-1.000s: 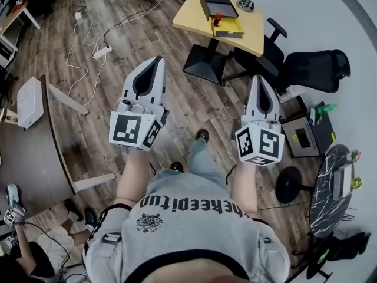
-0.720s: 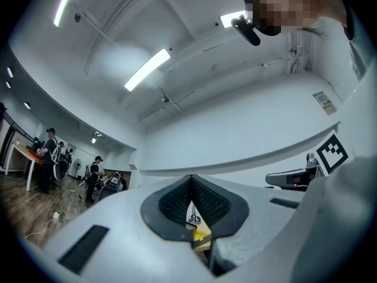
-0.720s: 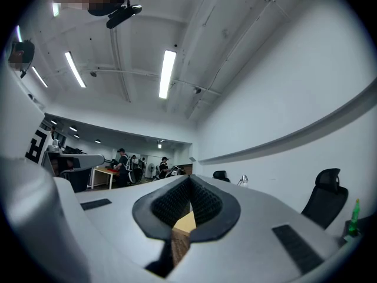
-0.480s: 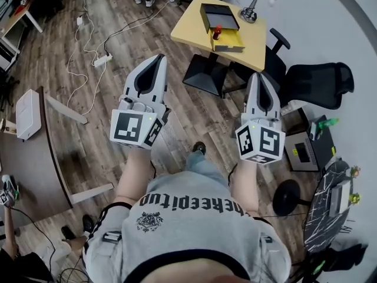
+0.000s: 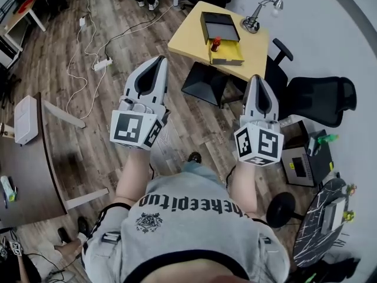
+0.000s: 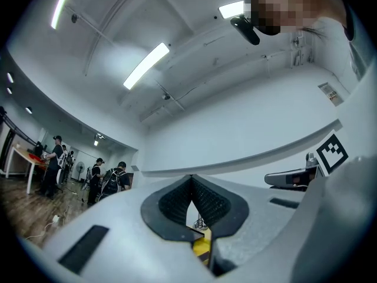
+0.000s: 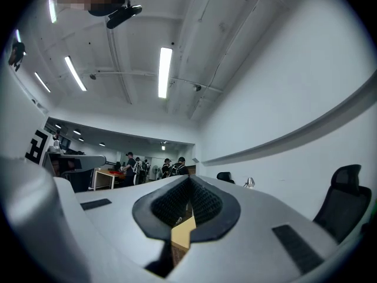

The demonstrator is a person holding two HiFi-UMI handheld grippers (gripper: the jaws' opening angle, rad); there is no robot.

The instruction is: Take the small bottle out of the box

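In the head view a yellow table (image 5: pixel 253 49) stands far ahead. On it sits a yellow box (image 5: pixel 227 53) with a dark raised lid (image 5: pixel 219 23), and a small red-capped bottle (image 5: pixel 216 42) stands at the box's back edge. My left gripper (image 5: pixel 156 62) is held at chest height, well short of the table, jaws shut and empty. My right gripper (image 5: pixel 257 79) is level with it on the right, also shut with nothing between its pads. Both gripper views look over closed jaws; the left gripper (image 6: pixel 191 181) and right gripper (image 7: pixel 188 184) show a sliver of yellow table through the gap.
A silver desk lamp (image 5: pixel 259 12) stands on the table's far corner. Black office chairs (image 5: pixel 321 96) stand right of the table. A power strip with white cables (image 5: pixel 101 63) lies on the wooden floor at left. A dark desk (image 5: pixel 26 164) is at lower left. People stand far off.
The yellow table with the box sits slightly lower and closer in the head view, as the person walks toward it. Both grippers keep their pose and stay shut.
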